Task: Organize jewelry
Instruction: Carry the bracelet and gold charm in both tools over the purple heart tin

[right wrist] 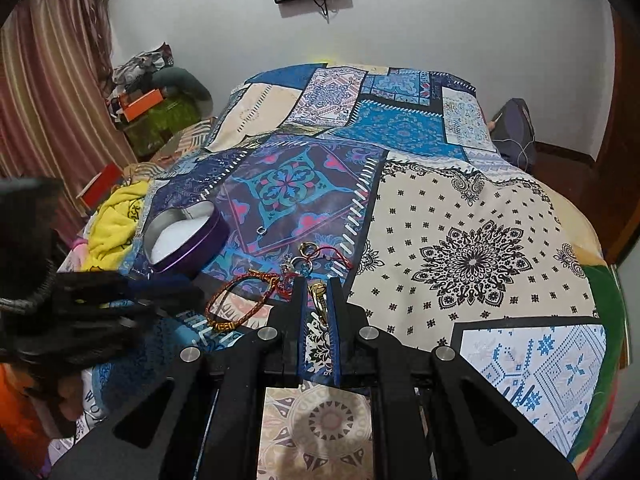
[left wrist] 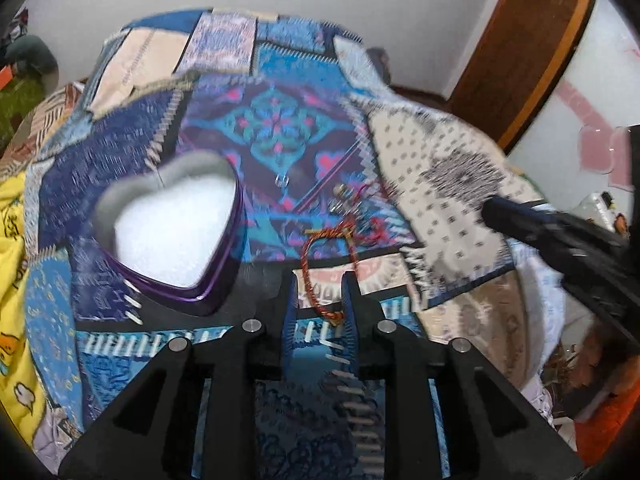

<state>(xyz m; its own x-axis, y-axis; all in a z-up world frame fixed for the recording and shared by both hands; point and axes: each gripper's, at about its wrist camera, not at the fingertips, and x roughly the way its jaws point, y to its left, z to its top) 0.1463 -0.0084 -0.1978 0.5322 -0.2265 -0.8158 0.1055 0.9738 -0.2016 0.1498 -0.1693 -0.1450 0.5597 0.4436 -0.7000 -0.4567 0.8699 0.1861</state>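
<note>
The right gripper (right wrist: 317,300) has its jaws pressed together on a small gold piece (right wrist: 319,296) (it looks like a watch or a clasp, I cannot tell which), which hangs between the pads just above the bedspread (right wrist: 472,216). It is probably held so to be carried to the heart-shaped tin (right wrist: 186,240).

The left gripper (left wrist: 320,298) has its jaws a little apart, and the braided red bracelet (left wrist: 328,268) lies on the cloth between them; the pads do not seem to press it, so it appears free.

Taking the tin as landmark: it stands open with a white lining, ready to receive pieces. The bracelet lies near it on the camera's side. The remaining jewelry (right wrist: 306,258), a tangle of rings and red cord, lies just beyond the bracelet, and one small ring (right wrist: 262,231) lies alone just beside the tin.
</note>
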